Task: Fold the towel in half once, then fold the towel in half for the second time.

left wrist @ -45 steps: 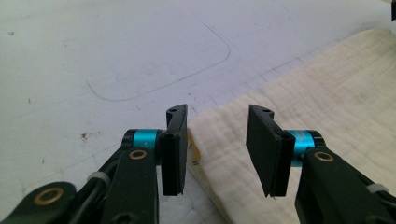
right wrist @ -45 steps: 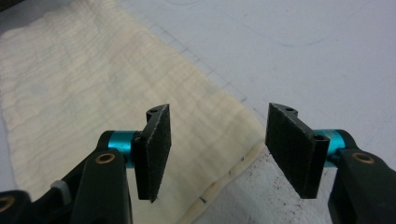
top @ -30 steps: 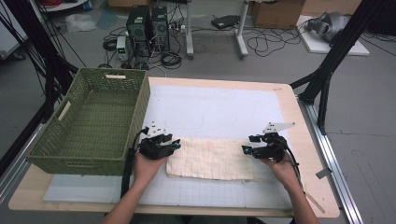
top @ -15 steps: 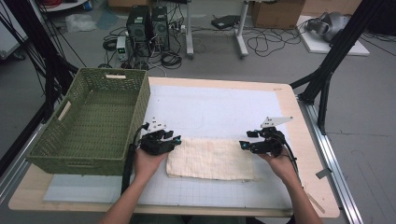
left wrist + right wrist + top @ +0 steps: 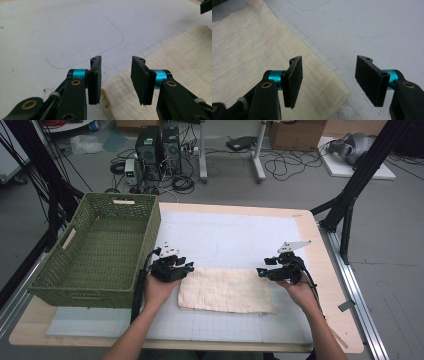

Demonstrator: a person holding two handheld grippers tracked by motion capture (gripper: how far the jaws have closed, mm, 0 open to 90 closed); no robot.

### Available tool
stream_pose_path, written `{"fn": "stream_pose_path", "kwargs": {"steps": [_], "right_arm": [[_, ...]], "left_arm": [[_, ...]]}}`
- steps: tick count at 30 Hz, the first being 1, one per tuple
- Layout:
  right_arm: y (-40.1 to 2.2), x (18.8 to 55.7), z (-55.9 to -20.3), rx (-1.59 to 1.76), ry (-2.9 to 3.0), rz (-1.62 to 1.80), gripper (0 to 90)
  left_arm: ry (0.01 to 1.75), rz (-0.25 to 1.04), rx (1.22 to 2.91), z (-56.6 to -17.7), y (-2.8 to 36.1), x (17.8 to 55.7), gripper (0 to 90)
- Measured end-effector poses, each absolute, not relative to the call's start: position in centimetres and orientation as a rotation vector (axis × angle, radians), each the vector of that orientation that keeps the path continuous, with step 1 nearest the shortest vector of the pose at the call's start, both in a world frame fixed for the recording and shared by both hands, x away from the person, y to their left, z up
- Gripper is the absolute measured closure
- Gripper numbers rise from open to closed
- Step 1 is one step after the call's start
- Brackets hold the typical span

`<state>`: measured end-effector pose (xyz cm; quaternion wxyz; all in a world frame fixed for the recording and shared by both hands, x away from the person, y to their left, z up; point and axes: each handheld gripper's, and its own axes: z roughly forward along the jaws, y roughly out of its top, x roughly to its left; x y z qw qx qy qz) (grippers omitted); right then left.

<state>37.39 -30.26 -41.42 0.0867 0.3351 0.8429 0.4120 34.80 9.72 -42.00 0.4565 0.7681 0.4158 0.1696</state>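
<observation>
A cream cloth (image 5: pixel 225 290) lies folded flat into a rectangle on the white grid mat (image 5: pixel 230 235), near the table's front. My left gripper (image 5: pixel 188 267) hovers at the cloth's far left corner. In the left gripper view its jaws (image 5: pixel 116 80) stand open over that corner of the cloth (image 5: pixel 175 57), with nothing pressed between them. My right gripper (image 5: pixel 260 271) is at the cloth's far right corner. Its jaws (image 5: pixel 329 80) are open too, straddling the edge of the cloth (image 5: pixel 249 50) just above the mat.
A green wicker basket (image 5: pixel 100 250) stands with nothing in it at the table's left, close beside my left hand. The wooden table rim (image 5: pixel 330 285) runs to the right of the mat. Black frame struts, computers and cables are on the floor beyond the table.
Both grippers have edged slightly away from the table's front, toward the cloth's far corners. The cloth lies as before.
</observation>
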Motion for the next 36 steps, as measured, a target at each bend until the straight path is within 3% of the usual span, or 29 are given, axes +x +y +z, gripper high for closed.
{"fn": "stream_pose_path", "kwargs": {"steps": [18,23,30,33,36], "right_arm": [[-31.1,37.8,-42.9,1.065,2.515,1.201,43.2],[-31.4,37.6,-43.8,1.098,2.535,1.197,43.9],[-30.5,37.9,-43.9,1.061,2.559,1.164,52.1],[-30.4,38.1,-44.2,1.069,2.57,1.151,61.5],[-30.6,38.2,-44.2,1.079,2.595,1.17,77.6]], "left_arm": [[1.081,0.391,1.973,-43.6,9.7,35.7,59.5],[1.089,0.355,2.016,-44.5,9.6,36.0,63.3],[1.098,0.329,1.999,-44.6,9.6,36.2,72.8],[1.098,0.318,1.987,-44.6,9.6,36.2,79.5],[1.092,0.325,1.978,-44.5,9.5,36.1,83.7]]}}
